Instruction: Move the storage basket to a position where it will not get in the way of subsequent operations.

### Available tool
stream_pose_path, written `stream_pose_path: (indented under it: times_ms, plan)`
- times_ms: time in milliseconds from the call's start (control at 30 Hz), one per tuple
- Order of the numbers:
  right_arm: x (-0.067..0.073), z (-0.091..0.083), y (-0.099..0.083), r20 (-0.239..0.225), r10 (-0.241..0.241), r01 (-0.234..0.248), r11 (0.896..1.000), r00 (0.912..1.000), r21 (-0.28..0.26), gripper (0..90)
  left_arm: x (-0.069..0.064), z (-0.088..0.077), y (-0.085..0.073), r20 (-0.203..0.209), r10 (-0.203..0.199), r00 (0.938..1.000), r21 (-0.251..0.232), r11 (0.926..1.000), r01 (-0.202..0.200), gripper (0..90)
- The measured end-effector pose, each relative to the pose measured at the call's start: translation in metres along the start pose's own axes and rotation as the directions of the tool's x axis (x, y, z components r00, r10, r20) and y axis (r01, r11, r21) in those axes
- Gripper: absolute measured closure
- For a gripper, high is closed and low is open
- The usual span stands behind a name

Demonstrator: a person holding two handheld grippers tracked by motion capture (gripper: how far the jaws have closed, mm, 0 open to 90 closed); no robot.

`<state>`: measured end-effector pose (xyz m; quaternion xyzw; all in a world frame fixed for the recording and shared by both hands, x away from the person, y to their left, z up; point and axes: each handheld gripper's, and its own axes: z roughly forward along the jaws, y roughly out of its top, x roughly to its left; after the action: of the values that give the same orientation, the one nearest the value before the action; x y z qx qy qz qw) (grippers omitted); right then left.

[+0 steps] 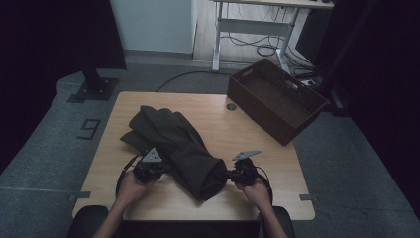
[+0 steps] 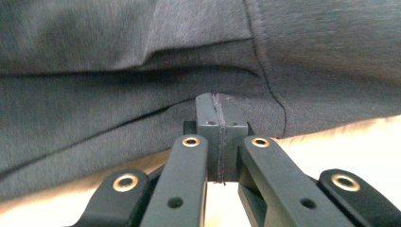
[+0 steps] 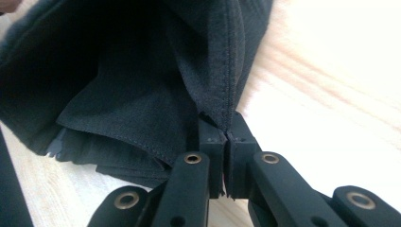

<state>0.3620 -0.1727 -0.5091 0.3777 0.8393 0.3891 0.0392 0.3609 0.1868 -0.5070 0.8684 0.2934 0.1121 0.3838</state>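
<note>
A dark, crumpled garment (image 1: 178, 144) lies slantwise across the light wooden table (image 1: 247, 139), from the back left toward the front middle. My left gripper (image 1: 161, 169) is at the garment's left edge, near the front. In the left gripper view its jaws (image 2: 218, 101) are pressed together with a thin line of grey cloth (image 2: 142, 71) pinched between the pads. My right gripper (image 1: 229, 174) is at the garment's near right end. The right gripper view shows it (image 3: 226, 125) shut on a stitched hem of the black cloth (image 3: 132, 85).
A brown open basket (image 1: 277, 99) sits on the table's back right corner and overhangs the edge. A small round cable hole (image 1: 231, 106) lies beside it. On the floor behind are a black stand base (image 1: 94, 89) and a desk frame (image 1: 257, 25) with cables.
</note>
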Motion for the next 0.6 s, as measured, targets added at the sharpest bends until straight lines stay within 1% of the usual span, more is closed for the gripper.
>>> stream_pose_path:
  times_ms: [100, 200, 233, 267, 300, 333, 367, 400, 433, 500, 600]
  plan:
    - [-0.007, -0.005, 0.001, 0.034, 0.006, -0.005, 1.000, 0.9994, -0.006, 87.5, 0.003, -0.006, 0.007, 0.035, -0.029, 0.9990, -0.047, 0.9984, 0.031, 90.0]
    - [-0.019, -0.006, -0.002, 0.057, 0.033, -0.033, 0.999, 0.9978, -0.005, 87.2, 0.004, -0.008, 0.011, 0.013, -0.020, 0.9997, -0.055, 0.9983, 0.021, 89.9]
    - [-0.023, -0.006, -0.003, 0.063, 0.039, -0.039, 0.999, 0.9972, -0.005, 86.6, 0.006, -0.009, 0.012, 0.007, -0.025, 0.9997, -0.058, 0.9980, 0.025, 87.9]
    - [-0.026, -0.006, -0.004, 0.068, 0.049, -0.048, 0.999, 0.9965, -0.009, 84.4, 0.009, -0.009, 0.011, -0.002, -0.028, 0.9996, -0.058, 0.9979, 0.028, 79.9]
    - [-0.029, -0.007, -0.005, 0.073, 0.062, -0.061, 0.998, 0.9954, -0.008, 80.2, 0.011, -0.009, 0.010, -0.021, -0.029, 0.9994, -0.062, 0.9977, 0.028, 72.1]
    - [-0.030, -0.008, -0.006, 0.079, 0.066, -0.065, 0.998, 0.9947, -0.011, 75.3, 0.014, -0.009, 0.009, -0.030, -0.033, 0.9990, -0.057, 0.9979, 0.031, 67.2]
    - [-0.031, -0.010, -0.007, 0.082, 0.069, -0.068, 0.998, 0.9942, -0.018, 68.4, 0.018, -0.008, 0.007, -0.033, -0.044, 0.9985, -0.053, 0.9977, 0.042, 64.4]
    - [-0.031, -0.012, -0.009, 0.088, 0.074, -0.072, 0.997, 0.9933, -0.028, 63.1, 0.022, -0.008, 0.006, -0.042, -0.054, 0.9977, -0.050, 0.9974, 0.052, 59.1]
    - [-0.030, -0.014, -0.010, 0.092, 0.077, -0.074, 0.997, 0.9928, -0.035, 59.2, 0.025, -0.007, 0.003, -0.053, -0.059, 0.9968, -0.051, 0.9971, 0.056, 55.0]
    - [-0.027, -0.018, -0.012, 0.093, 0.072, -0.068, 0.997, 0.9931, -0.045, 53.1, 0.033, -0.006, -0.002, -0.072, -0.072, 0.9948, -0.048, 0.9965, 0.069, 48.4]
    - [-0.019, -0.023, -0.015, 0.089, 0.057, -0.053, 0.997, 0.9944, -0.048, 52.0, 0.043, -0.007, -0.011, -0.111, -0.093, 0.9894, -0.051, 0.9948, 0.088, 39.0]
